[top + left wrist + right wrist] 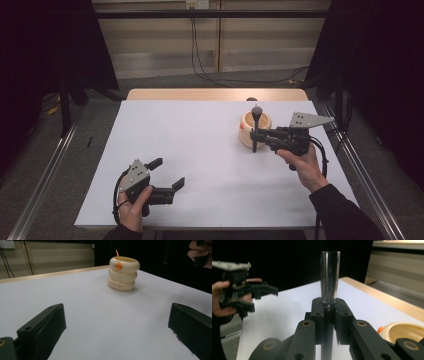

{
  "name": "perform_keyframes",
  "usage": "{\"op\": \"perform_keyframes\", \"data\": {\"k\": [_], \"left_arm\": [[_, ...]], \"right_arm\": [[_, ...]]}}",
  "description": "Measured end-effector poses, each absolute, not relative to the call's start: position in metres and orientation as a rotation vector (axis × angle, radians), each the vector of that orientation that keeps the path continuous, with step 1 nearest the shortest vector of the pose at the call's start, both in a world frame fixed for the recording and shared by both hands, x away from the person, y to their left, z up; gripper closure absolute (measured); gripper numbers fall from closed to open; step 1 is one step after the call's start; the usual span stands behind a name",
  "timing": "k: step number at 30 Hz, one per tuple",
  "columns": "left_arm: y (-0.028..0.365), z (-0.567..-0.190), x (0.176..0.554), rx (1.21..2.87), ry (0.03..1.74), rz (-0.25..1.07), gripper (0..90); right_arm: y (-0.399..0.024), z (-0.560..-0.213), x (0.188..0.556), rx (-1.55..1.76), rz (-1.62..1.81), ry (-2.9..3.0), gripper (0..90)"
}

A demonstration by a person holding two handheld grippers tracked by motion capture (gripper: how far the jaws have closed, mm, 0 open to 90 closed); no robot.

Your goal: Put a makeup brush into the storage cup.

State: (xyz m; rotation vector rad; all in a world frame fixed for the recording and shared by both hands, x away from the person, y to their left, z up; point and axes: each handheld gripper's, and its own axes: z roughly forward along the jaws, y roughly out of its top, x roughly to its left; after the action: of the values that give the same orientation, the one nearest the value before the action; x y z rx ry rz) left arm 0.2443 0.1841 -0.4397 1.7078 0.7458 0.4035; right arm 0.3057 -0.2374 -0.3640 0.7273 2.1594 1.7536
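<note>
1. Black slim brush (256, 127) with a shiny metal ferrule stood upright right of centre in the high view, clamped in the right gripper (257, 136) jaws, beside the cream ringed duck-faced holder (254, 129).
2. Left gripper (170, 175) jaws gaped empty at lower left.
3. Judged remaining: setting the brush down.

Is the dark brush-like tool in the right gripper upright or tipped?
Upright. The right gripper is shut on the tool, whose shaft stands vertical between the jaws, beside the cream cup.

Glossy metal-look brush handle (330, 277), matt black plastic tool (329, 312), smooth cream holder (123, 273) (ceramic-looking), matt white tabletop (200, 150)
</note>
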Motion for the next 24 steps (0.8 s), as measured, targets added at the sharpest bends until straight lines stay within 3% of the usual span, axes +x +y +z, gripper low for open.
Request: {"op": "perform_keyframes", "data": {"k": [24], "left_arm": [[0.181, -0.438, 0.242, 1.727, 0.71, 0.41, 1.4]], "right_arm": [[-0.253, -0.341, 0.35, 0.849, 1.701, 2.011, 79.2]]}}
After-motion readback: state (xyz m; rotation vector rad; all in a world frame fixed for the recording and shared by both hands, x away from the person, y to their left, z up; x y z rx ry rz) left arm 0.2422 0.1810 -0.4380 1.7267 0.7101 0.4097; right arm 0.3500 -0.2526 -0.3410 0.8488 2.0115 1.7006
